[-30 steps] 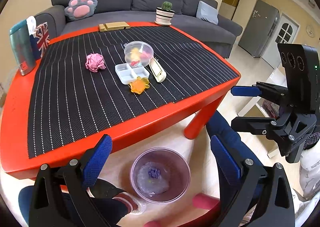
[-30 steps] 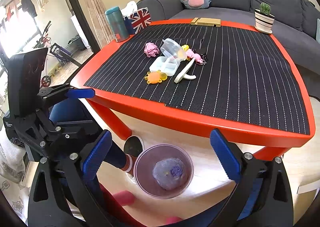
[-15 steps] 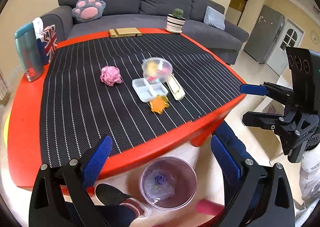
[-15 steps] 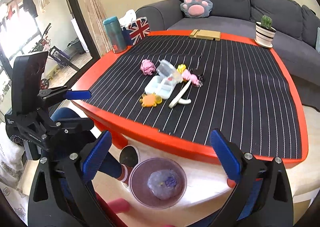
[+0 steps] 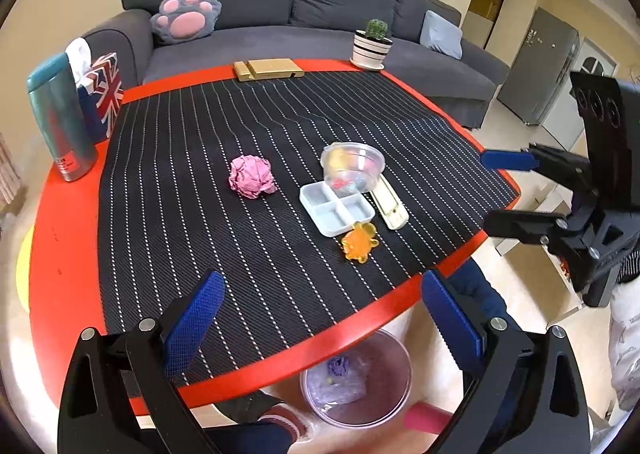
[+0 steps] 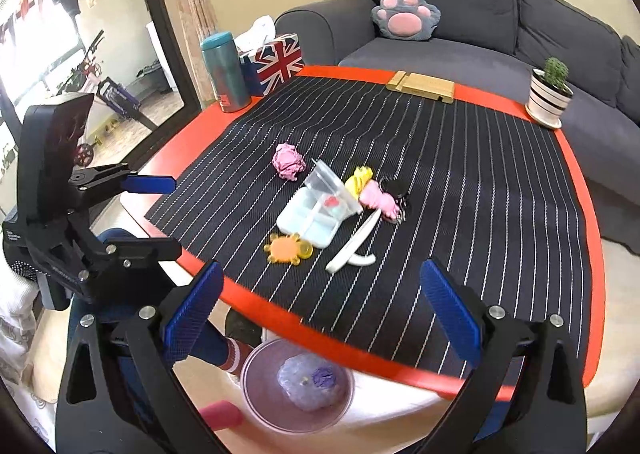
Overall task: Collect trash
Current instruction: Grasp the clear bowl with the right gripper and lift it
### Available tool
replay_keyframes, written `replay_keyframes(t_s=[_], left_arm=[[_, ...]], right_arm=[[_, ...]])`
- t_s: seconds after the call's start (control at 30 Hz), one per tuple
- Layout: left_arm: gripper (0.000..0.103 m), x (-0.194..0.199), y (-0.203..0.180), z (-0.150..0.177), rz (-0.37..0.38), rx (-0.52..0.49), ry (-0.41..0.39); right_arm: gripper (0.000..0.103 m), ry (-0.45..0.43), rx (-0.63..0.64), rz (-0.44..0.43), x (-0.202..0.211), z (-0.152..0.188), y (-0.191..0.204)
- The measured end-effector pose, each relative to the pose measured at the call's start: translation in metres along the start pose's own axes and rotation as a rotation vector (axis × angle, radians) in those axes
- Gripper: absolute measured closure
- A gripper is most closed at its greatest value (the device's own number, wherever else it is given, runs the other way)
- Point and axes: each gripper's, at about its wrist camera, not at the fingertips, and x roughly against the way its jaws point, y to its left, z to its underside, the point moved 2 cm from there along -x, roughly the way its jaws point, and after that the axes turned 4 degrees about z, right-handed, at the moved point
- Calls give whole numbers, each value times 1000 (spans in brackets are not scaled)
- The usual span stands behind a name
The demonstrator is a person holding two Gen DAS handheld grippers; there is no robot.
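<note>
Trash: pink paper wad (image 5: 251, 176) on the mat (image 5: 200, 214), well apart from both grippers, left of the tray (image 5: 337, 213). Nearest: left gripper (image 5: 320, 318) over the table's near edge, jaws wide, nothing between them. Right gripper (image 6: 320, 314) likewise wide and empty, hanging at that edge. Below the edge, on the floor, the bin (image 6: 298, 386) with a bagged lump already inside, one purple scrap on it. On the mat, relative to the tray: orange toy (image 5: 359, 242) just at its near corner, white flat tool (image 5: 389, 203) along its right side, clear lid or cup (image 5: 353, 167) leaning on its far part, yellow and pink bits (image 6: 374, 192) behind it, seen only in the right view. Far from the tray: teal flask (image 5: 60, 118) and flag tissue box (image 5: 102, 94) at the far left corner, wooden stand (image 5: 268, 69) and cactus pot (image 5: 373, 48) at the far edge, sofa (image 5: 280, 14) beyond.

Step, as judged: reach phase for a new pickup, nothing in hand. The wad looks like the obvious trash; the other clutter reads more like toys, though that is uncertain. Next move calls for one gripper to travel forward over the mat, straddle the wad with jaws wide, close gently, since crumpled paper will squash, then carry it back to the bin.
</note>
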Motion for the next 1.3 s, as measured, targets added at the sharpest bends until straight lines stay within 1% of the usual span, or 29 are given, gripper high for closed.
replay_keyframes(t_s=[0.33,0.57,0.77,0.8,0.83,0.93,0.97,1.07,1.1,1.13,1.23,1.3], left_arm=[[8,-4,10,-2,-8,10,14],[8,-6,13,-2,-8,16,15],[8,-7,16,-2,-10,20,17],[8,-7,17,-2,-10,21,17],[8,-7,18,-2,-10,23,18],[8,-8,18,-1,-10,22,20],[8,-8,18,-1,-9,22,20],[8,-8,17,-2,-9,23,20],[8,-8,17,-2,-9,22,19],[8,-8,17,-2,-9,21,18],[8,-7,17,-3,-9,21,17],[8,-8,18,-3,-10,20,17]], right_arm=[[6,80,84,24,-43,-35,3],[6,144,142,13,-77,-49,5],[7,171,195,25,-96,-53,10],[12,172,201,26,-97,-53,10],[20,177,207,22,-99,-53,11],[32,190,225,21,-104,-52,14],[34,192,228,18,-106,-52,15],[46,200,239,17,-109,-51,17],[56,201,241,18,-109,-51,17],[63,201,243,21,-110,-51,17],[73,191,243,19,-109,-51,17],[76,183,241,16,-108,-52,16]])
